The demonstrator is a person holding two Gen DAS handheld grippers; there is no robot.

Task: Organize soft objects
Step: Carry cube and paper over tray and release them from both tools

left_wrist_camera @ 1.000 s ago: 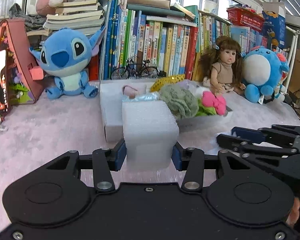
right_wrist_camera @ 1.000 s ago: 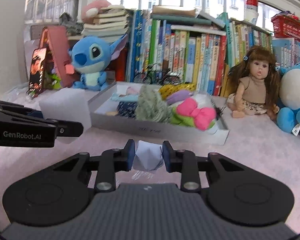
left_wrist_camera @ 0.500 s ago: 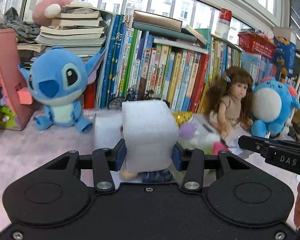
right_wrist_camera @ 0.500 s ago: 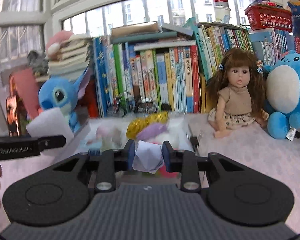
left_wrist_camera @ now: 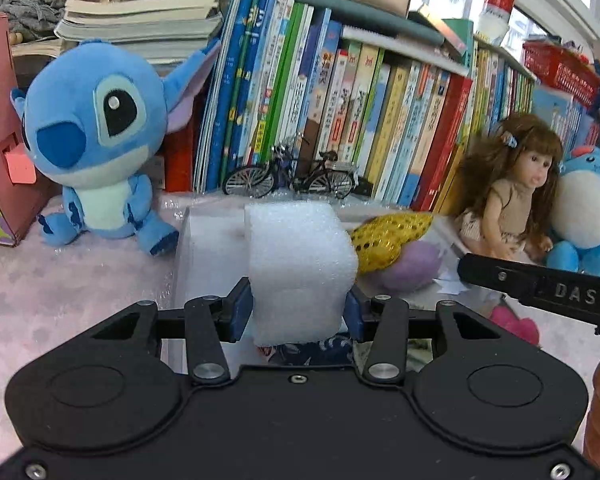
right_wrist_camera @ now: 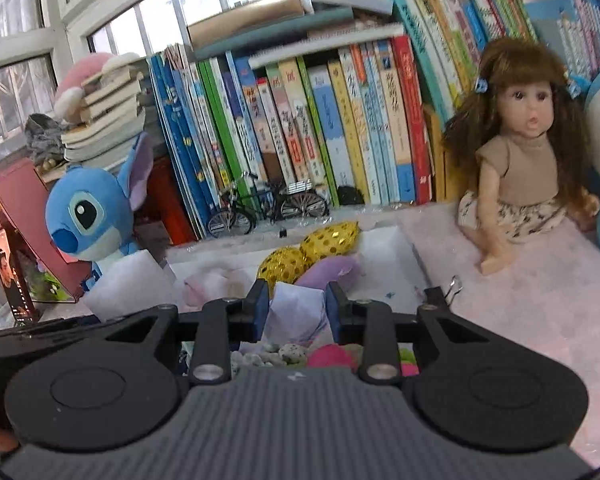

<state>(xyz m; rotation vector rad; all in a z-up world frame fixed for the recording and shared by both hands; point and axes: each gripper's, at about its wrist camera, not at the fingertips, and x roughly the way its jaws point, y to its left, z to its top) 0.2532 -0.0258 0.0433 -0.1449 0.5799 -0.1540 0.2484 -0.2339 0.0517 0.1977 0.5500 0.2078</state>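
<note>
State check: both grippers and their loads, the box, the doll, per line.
left gripper: shut on foam block
foam block: held above box
right gripper: shut on pale folded piece
pale folded piece: held above box
box: open, holding soft items
doll: sitting upright, outside box

We note daylit windows (right_wrist_camera: 28, 76) behind a row of upright books (left_wrist_camera: 340, 120) (more stacked flat) and a pink tabletop (left_wrist_camera: 60, 280).

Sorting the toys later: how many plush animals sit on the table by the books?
2: a blue plush at the left by the book stack, another blue plush at the right beside the doll. More may be hidden.
</note>
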